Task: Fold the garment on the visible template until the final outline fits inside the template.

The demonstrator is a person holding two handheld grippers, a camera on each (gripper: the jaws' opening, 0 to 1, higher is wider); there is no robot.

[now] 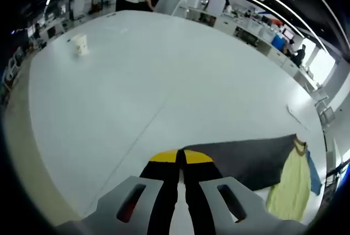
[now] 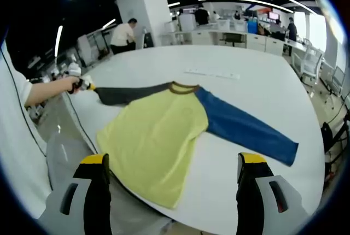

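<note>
Across the white counter (image 2: 262,87) lies the shirt (image 2: 158,136), yellow body spread flat, its hem hanging just over the near edge at 6 o'clock in the right gripper view. Its blue sleeve (image 2: 246,128) reaches toward 4 o'clock; bare counter lies beyond it toward 12. The grey sleeve (image 2: 131,93) stretches toward 10 o'clock, where the left gripper (image 2: 83,84) has its cuff. In the left gripper view those fingers (image 1: 164,175) are closed together on that sleeve, with wide bare counter ahead and a cup (image 1: 80,44) at 11 o'clock. The right gripper (image 2: 174,177) hovers spread wide, holding nothing.
</note>
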